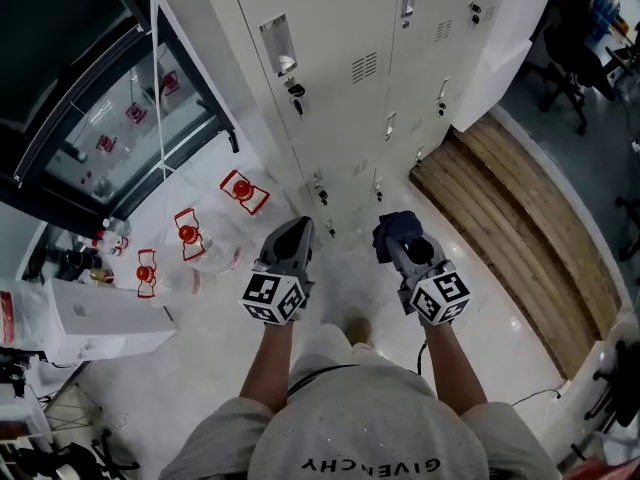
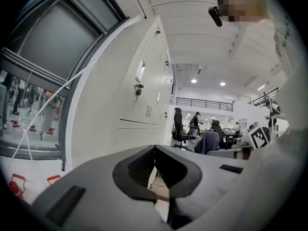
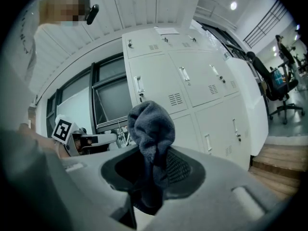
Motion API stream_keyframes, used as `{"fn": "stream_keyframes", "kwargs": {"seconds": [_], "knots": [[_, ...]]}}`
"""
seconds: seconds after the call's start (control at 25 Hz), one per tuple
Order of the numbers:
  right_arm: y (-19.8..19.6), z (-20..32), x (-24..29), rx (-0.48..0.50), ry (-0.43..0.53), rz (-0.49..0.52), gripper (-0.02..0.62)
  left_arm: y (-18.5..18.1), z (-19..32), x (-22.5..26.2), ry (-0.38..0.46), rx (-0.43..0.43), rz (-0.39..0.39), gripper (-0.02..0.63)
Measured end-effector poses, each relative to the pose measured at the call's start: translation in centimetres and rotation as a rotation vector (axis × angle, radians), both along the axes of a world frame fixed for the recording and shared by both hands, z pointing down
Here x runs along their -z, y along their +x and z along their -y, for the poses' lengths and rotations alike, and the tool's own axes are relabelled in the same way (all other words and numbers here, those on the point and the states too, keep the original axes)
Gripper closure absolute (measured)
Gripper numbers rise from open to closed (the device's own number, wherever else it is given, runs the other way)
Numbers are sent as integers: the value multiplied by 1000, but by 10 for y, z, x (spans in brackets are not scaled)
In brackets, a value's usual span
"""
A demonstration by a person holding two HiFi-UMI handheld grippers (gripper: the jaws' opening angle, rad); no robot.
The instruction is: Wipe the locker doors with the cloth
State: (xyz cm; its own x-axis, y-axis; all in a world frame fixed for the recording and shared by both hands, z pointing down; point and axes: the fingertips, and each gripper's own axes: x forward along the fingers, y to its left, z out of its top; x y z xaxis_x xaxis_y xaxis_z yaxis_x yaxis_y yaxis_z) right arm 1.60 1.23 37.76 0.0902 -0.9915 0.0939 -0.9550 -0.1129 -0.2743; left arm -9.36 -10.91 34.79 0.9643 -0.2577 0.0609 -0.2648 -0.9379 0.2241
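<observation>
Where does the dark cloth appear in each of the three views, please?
Head view: the cloth is right of centre, bunched in the right gripper.
Left gripper view: a small dark lump at lower right, apparently the cloth.
Right gripper view: at centre, clamped between the jaws and sticking up.
Shared landmark: the white lockers beyond it.

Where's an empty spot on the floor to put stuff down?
Bare white floor lies between the right tool, holding the dark blue cloth, and the wooden steps. Left is crowded: red-handled clear jugs and a white box.
</observation>
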Motion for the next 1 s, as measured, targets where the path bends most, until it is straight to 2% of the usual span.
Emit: {"fn": "stream_keyframes", "kwargs": {"seconds": [0.32, 0.68, 1.0], "knots": [[-2, 67, 1, 129, 29, -31, 485, 18, 19, -14, 16, 26, 31, 607], [6, 166, 3, 301, 36, -149, 483, 47, 73, -32, 11, 165, 16, 607], [-10, 230, -2, 500, 52, -244, 483, 70, 101, -40, 35, 249, 35, 607]]}}
